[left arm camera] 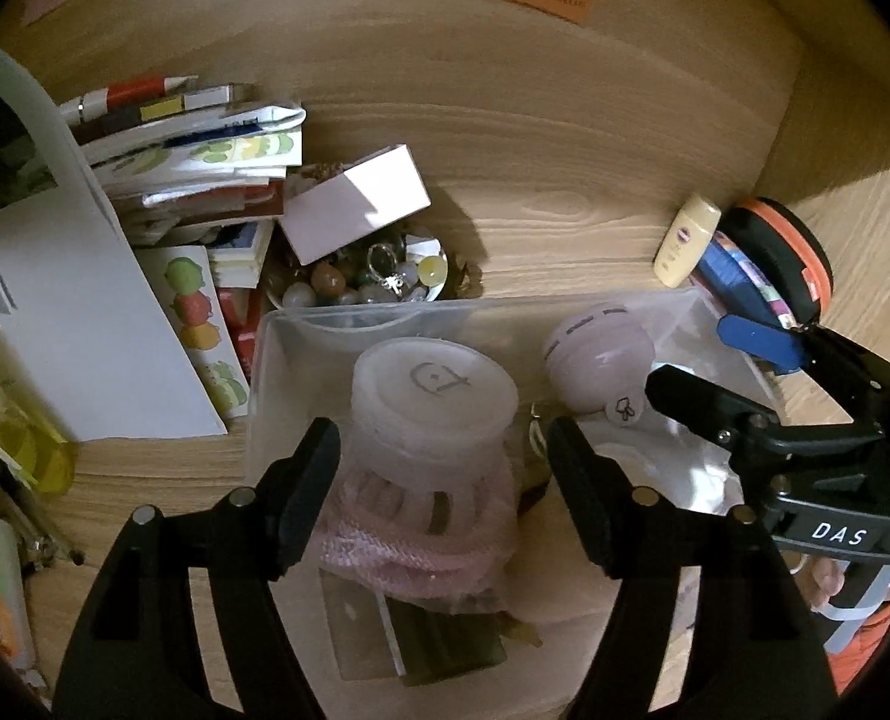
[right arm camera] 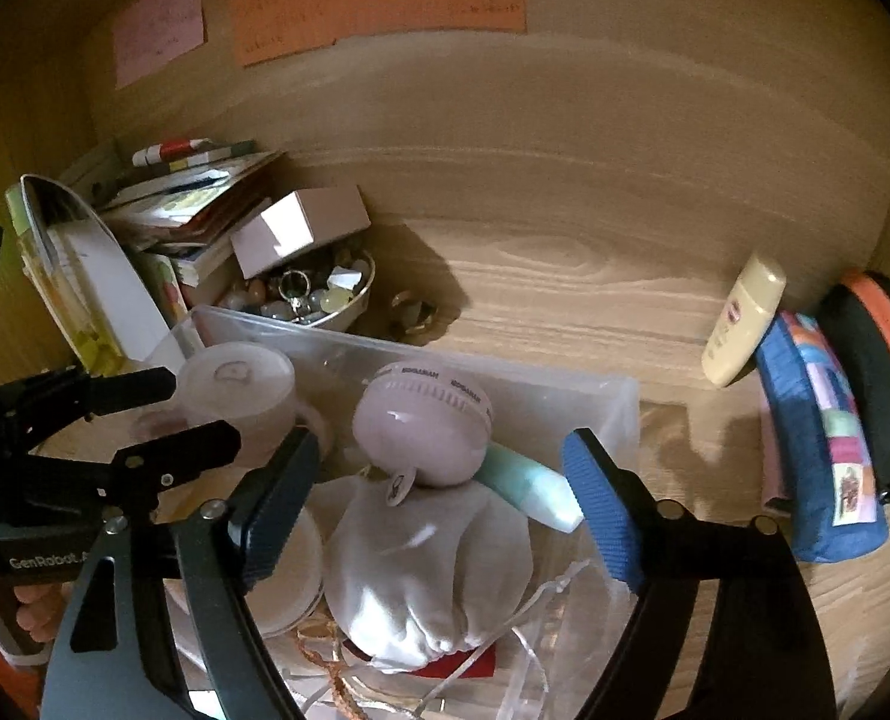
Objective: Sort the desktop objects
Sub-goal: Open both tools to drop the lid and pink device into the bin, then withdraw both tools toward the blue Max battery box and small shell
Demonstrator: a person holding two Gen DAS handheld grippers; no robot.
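Both hand-held grippers, left (left arm camera: 439,474) and right (right arm camera: 439,510), are hanging released over the translucent plastic bin (left arm camera: 301,324), frosted round jar (left arm camera: 433,396) and soft white pouch (right arm camera: 427,576) crowding inside.

I'm counting one clear plastic bin (right arm camera: 565,396), one lidded jar (left arm camera: 433,396), one round pink gadget (right arm camera: 421,426), one white drawstring pouch (right arm camera: 433,570), one bead bowl (left arm camera: 361,288), one lotion bottle (right arm camera: 742,321), two zip cases (right arm camera: 823,438).

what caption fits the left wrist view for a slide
Left gripper open around a frosted jar in the clear bin.
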